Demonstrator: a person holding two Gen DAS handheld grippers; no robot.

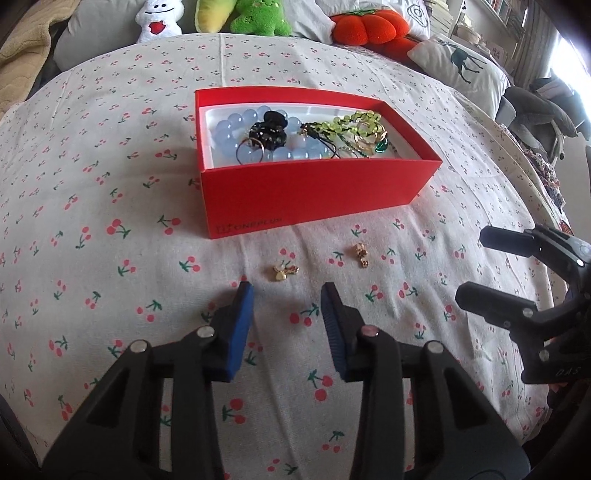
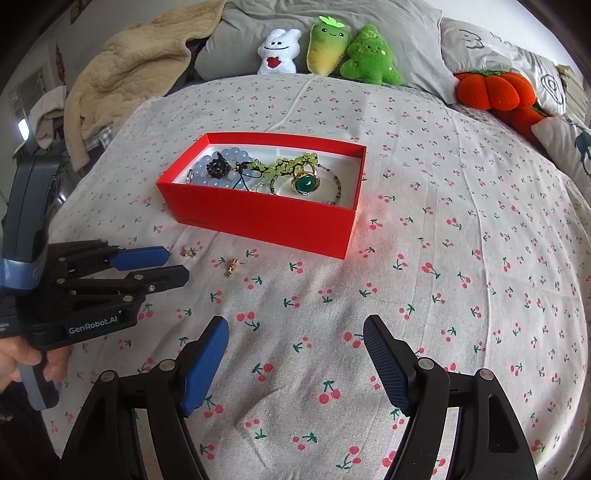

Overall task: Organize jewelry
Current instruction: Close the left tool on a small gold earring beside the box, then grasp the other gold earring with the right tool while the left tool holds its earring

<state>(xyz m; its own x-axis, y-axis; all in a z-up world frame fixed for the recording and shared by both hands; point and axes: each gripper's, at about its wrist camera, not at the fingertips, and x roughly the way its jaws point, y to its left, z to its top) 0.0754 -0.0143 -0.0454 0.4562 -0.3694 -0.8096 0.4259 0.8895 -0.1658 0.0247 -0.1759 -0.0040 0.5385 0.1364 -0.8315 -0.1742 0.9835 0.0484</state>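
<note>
place: home bedroom | evidence: cherry-print bedsheet (image 2: pixel 406 184), pillows (image 2: pixel 476 40), plush toys (image 2: pixel 328 48), bookshelf (image 1: pixel 506 14)

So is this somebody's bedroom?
Most likely a bedroom. The red box sits on a bed with a cherry-print sheet, with pillows and plush toys lined up at its head.

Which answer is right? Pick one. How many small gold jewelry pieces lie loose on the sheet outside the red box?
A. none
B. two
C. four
B: a gold charm and a gold earring lie on the cherry-print sheet in front of the red box.
</note>
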